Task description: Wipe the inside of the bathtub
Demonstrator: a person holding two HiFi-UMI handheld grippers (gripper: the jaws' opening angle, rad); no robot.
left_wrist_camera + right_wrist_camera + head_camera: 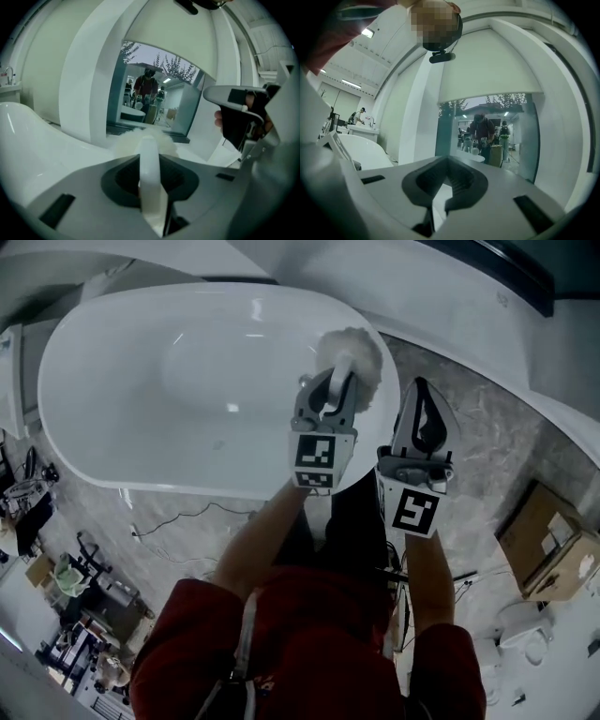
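Note:
The white oval bathtub [141, 381] fills the upper left of the head view. My left gripper [339, 382] hangs over the tub's right end, shut on the white handle [150, 173] of a fluffy white brush. The brush head [353, 354] sits just past the fingertips, close to the tub's inner wall; it is also visible as the brush head [136, 139] in the left gripper view. My right gripper [421, 390] is held beside it to the right, outside the rim over the marble floor, jaws shut with nothing between them. In its own view the right gripper [444, 190] points at a mirrored panel.
Cardboard boxes [548, 549] stand on the floor at the right. A cable [178, 517] and cluttered gear [66, 577] lie below the tub. A curved white wall [487, 343] runs behind. The mirror panel [487, 136] reflects a person.

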